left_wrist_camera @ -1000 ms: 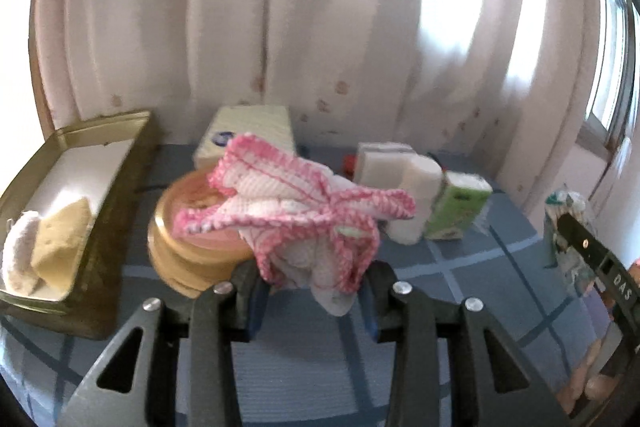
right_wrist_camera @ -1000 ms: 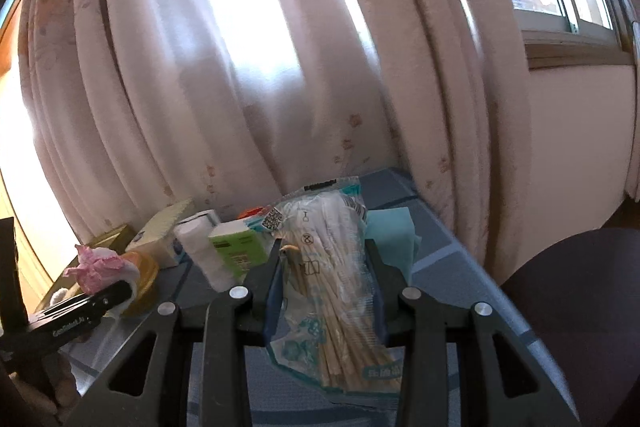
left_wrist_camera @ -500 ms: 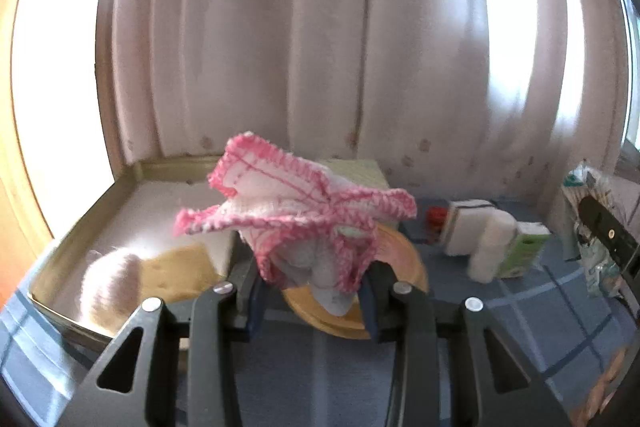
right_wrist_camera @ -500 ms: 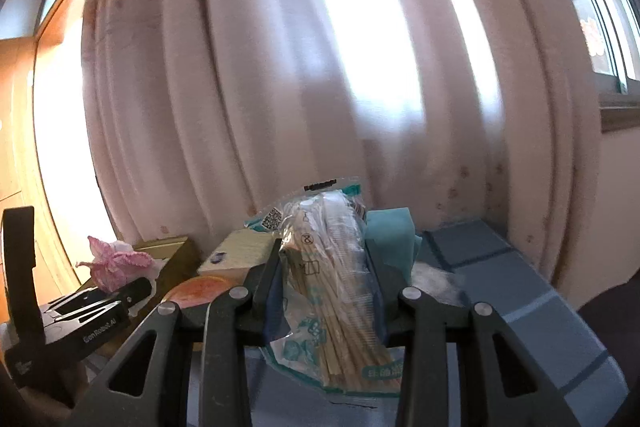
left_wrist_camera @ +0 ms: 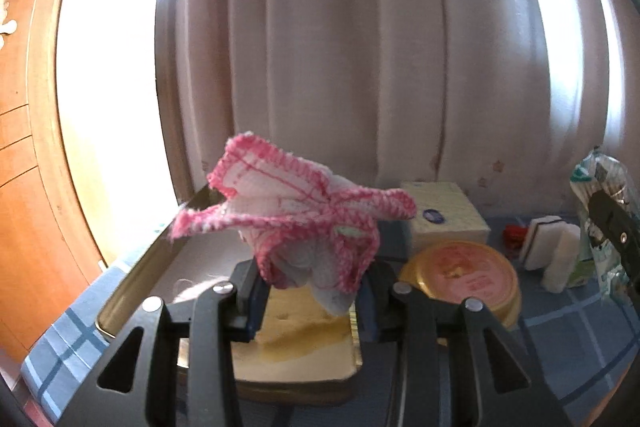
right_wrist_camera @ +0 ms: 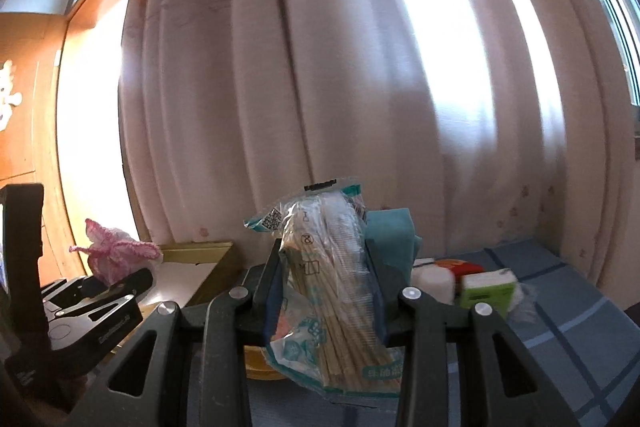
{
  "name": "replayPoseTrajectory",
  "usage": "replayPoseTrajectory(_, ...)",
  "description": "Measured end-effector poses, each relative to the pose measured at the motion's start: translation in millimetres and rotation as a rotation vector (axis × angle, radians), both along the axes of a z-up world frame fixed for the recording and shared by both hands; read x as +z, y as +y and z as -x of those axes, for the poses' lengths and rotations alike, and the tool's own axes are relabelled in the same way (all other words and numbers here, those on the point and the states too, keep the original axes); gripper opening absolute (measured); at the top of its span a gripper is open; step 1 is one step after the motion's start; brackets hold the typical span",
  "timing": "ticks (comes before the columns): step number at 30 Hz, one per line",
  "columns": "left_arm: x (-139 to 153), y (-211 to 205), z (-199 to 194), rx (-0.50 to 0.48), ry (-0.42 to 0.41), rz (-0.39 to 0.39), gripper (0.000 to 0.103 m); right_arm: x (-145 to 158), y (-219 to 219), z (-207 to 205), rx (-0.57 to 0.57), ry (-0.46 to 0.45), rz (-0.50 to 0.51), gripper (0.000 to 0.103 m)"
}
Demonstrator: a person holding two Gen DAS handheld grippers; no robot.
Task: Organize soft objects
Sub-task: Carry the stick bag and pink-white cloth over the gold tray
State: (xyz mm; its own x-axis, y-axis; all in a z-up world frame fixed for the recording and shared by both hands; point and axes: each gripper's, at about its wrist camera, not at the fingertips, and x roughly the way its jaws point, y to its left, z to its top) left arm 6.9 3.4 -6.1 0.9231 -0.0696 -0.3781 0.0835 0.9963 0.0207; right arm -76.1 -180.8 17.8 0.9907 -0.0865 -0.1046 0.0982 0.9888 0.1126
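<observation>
My left gripper is shut on a crumpled white cloth with pink crochet edging, held in the air over the near end of a gold metal tin. A yellow sponge lies in the tin under the cloth. My right gripper is shut on a clear plastic bag of wooden sticks, which stands upright between the pads. In the right wrist view the left gripper shows at the far left with the pink cloth above the tin.
A round yellow tin with a pink lid sits right of the gold tin, a pale yellow box behind it. White sponges, a green carton and a teal cloth stand on the blue checked tablecloth. Curtains hang close behind.
Both grippers have swung to the left with their loads. The gold tin has come from the far left to directly under the pink cloth; the round tin has shifted to the right.
</observation>
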Motion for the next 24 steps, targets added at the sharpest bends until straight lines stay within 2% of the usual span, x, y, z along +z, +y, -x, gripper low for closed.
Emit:
replayPoseTrajectory(6,1,18,-2,0.042,-0.04,-0.027,0.037,0,28,-6,0.032,-0.02,0.035,0.038)
replayPoseTrajectory(13,-5,39,-6,0.071,-0.045,-0.026,0.037,-2,56,-14,0.077,-0.017,0.055,0.038)
replayPoseTrajectory(19,-12,52,-16,0.085,-0.028,0.013,0.037,-2,79,-24,0.123,-0.004,0.074,0.038)
replayPoseTrajectory(24,-10,66,-18,0.103,-0.031,0.01,0.037,-2,97,-34,0.163,0.01,0.075,0.038)
